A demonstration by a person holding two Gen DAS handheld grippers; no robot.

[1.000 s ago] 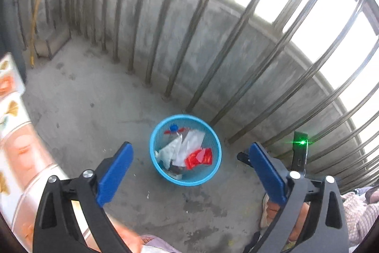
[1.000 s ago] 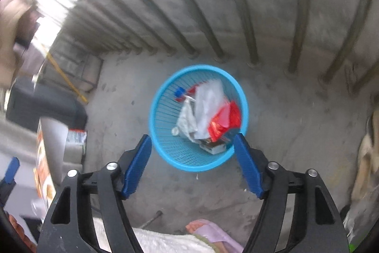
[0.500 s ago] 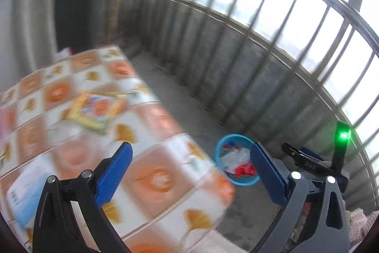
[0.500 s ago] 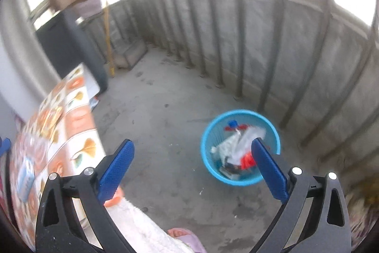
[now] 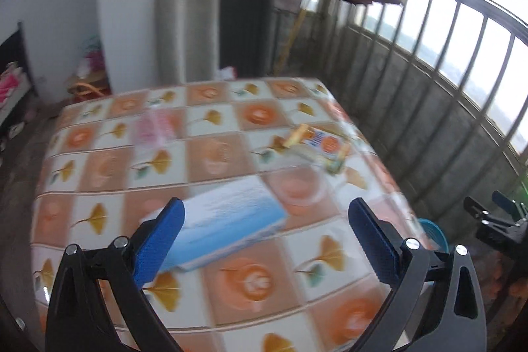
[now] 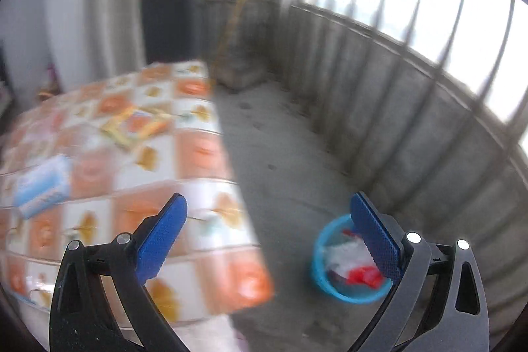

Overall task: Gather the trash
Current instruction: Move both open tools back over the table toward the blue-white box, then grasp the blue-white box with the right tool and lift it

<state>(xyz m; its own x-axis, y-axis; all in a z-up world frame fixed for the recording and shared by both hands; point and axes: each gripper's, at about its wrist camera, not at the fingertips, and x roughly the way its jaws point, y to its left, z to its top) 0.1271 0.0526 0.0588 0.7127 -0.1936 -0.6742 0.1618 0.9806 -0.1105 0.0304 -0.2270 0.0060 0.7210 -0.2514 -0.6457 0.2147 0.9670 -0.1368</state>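
Hovering wide-jawed and empty, both grippers, left [image 5: 264,240] and right [image 6: 267,236], face the tile-patterned table [image 5: 231,286] holding a blue-white carton [image 5: 227,226], ready to grasp trash.

packet print blurred, no text legible

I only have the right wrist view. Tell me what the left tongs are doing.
Observer: The left tongs are open and grip nothing. They point at the blue-and-white pack.
Operator: Name any trash I can't see.
Observer: A pink packet lies on the tablecloth, beyond that pack.
Operator: Give me one more.
Observer: Something clear and round, perhaps a plastic cup or lid, lies beside the yellow-and-orange wrapper. It is too blurred to be sure.
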